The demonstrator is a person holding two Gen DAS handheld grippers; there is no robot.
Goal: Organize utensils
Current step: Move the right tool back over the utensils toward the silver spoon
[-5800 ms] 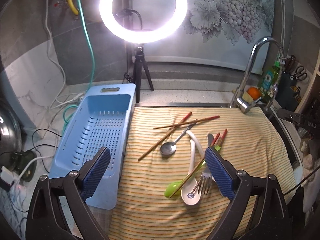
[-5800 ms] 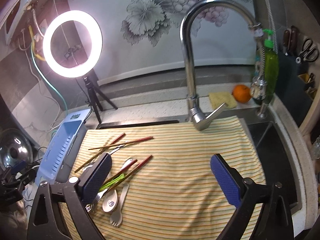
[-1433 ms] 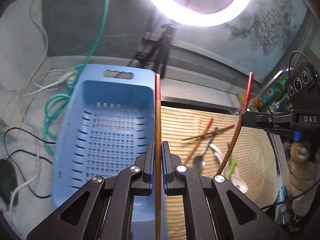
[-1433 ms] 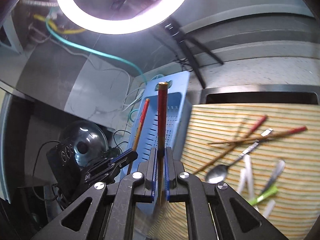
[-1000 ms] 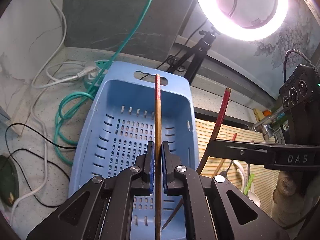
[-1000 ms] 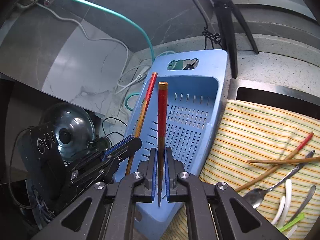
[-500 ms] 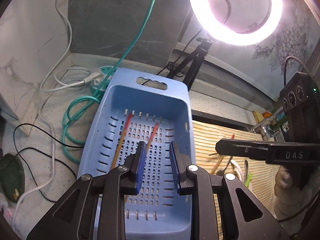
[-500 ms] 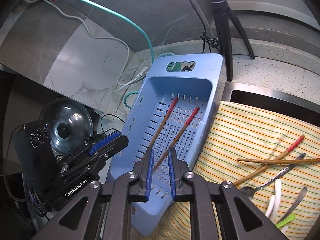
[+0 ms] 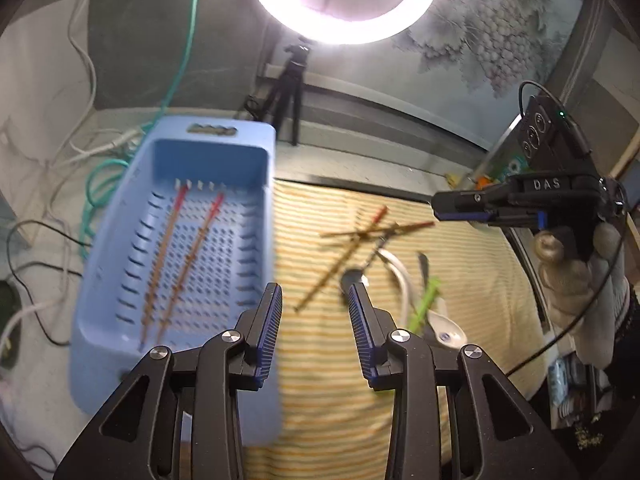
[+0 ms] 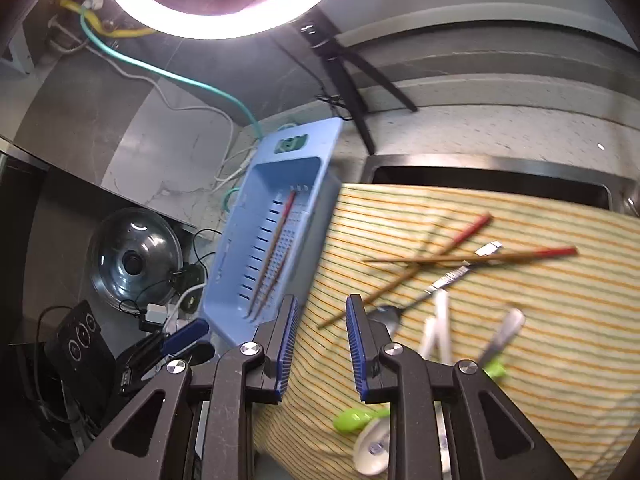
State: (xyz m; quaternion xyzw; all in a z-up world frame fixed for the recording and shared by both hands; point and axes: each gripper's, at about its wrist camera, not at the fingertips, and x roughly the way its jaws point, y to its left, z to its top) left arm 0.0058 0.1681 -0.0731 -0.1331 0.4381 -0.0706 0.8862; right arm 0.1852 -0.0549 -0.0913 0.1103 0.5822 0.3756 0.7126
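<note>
Right now both grippers hang over the striped cloth w/ nothing between their pads. Left gripper has its jaws partly spread and opening, blue pads apart, cloth showing in the gap. Right gripper is the same: jaws a bit apart, opening, empty. In the left wrist view the right gripper shows side-on at the right edge, carried by a gloved hand.

Two red-tipped chopsticks lie inside the blue perforated basket, side by side, roughly parallel, red ends toward the basket's far wall w/ the handle slot. Basket sits just left of the cloth, its right wall beside the cloth edge. Right wrist view shows the same pair in the basket.

Rest of the utensils are on the cloth, right of the basket: two more chopsticks crossing each other, a metal spoon w/ handle running under them, a white spoon, a green utensil, plus a metal handle near it; blurred, type unclear. In the right wrist view, crossed chopsticks lie mid-cloth, well apart from the basket.

Ring light on a tripod stands behind the basket. Cables trail at left; a glass pot lid sits left of the basket in the right view.
</note>
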